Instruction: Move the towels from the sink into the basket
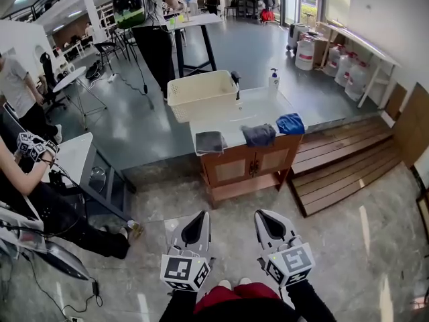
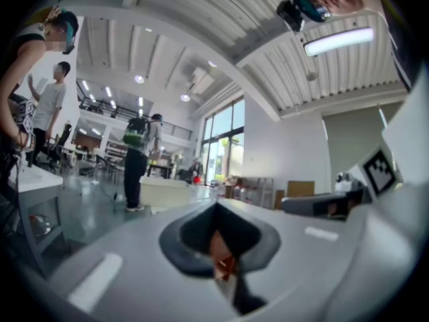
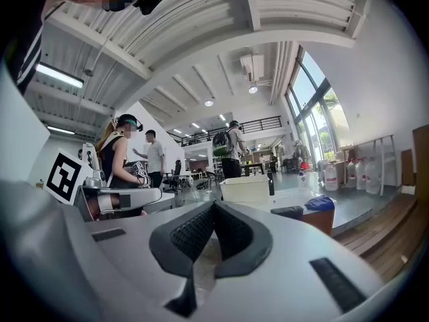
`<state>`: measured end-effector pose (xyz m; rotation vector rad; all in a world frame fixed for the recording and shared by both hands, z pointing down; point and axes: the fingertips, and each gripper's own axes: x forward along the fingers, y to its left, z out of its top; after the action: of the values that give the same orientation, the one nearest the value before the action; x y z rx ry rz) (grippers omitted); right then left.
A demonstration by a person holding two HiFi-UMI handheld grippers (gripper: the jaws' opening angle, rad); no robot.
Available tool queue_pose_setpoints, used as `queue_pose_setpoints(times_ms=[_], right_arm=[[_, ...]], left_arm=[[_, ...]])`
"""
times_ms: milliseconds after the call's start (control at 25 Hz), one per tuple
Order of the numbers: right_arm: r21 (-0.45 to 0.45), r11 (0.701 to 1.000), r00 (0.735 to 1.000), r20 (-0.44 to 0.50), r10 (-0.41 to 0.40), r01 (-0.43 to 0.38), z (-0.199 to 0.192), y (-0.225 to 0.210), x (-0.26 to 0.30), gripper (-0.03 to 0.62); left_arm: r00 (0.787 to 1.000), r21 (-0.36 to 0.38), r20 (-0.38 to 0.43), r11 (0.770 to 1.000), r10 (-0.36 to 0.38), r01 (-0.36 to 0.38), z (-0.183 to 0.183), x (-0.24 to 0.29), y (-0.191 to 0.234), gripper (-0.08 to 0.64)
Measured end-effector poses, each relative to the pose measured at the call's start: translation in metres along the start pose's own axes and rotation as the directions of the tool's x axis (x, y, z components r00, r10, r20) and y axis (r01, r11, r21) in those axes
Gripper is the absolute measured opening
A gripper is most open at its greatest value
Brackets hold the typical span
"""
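Head view, left gripper (image 1: 198, 221): held low and level over the stone floor (image 1: 335, 247), with the jaws pressed together and nothing pinched.
Head view, right gripper (image 1: 269, 219): held just beside the left one, with the jaws likewise closed and empty.
Head view, towels: a grey towel (image 1: 210, 142), a dark towel (image 1: 259, 134) and a blue towel (image 1: 290, 123) are draped over the front edge of the counter (image 1: 228, 123) on a wooden cabinet (image 1: 248, 170), well apart from both grippers.
Head view, basket (image 1: 203, 94): a cream basket is set at the counter's far left end, and a pump bottle (image 1: 273, 79) is stood near its right side.
Left gripper view, left gripper (image 2: 216, 210): the pads are seen shut on each other with nothing between them. The basket (image 2: 164, 192) is seen far ahead, beside a standing person with a backpack (image 2: 137, 159).
Right gripper view, right gripper (image 3: 214, 206): the pads are met at the tip and nothing is held. The basket (image 3: 244, 188), dark towel (image 3: 288, 212) and blue towel (image 3: 318, 203) are seen ahead on the counter.
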<state>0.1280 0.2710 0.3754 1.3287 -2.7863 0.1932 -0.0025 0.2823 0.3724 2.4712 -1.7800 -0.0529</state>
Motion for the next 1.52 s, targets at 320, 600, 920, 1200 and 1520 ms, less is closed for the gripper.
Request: queue_pose_setpoints(times_ms=[320,600,920,1200,1520], right_arm=[[-0.005,1.0,1.0,0.007,-0.005,0.005,0.002,-0.024,0.004,0.008],[0.008,1.0,1.0,0.004,0.004,-0.004,0.006,-0.038,0.012,0.008],[0.021,1.0,1.0,-0.014,-0.002,0.002,0.0,-0.055,0.036,0.008],[0.032,0.999,0.999,-0.033,-0.018,0.019,-0.006,-0.063,0.077,0.008],[0.04,0.998,0.997,-0.056,-0.044,0.047,-0.007,-0.076,0.156,0.008]], left_arm=[[1.0,0.015,-0.001,1.0,0.008,-0.008,-0.002,0.019,-0.008,0.0],[1.0,0.031,-0.006,0.999,0.026,-0.025,-0.002,0.035,-0.008,0.0],[1.0,0.032,-0.007,0.999,0.027,-0.026,-0.005,0.062,0.007,0.002],[1.0,0.013,-0.009,1.0,0.021,-0.021,-0.01,0.093,0.043,0.002],[0.999,0.008,-0.043,1.0,0.001,0.0,-0.018,0.146,0.106,0.002]])
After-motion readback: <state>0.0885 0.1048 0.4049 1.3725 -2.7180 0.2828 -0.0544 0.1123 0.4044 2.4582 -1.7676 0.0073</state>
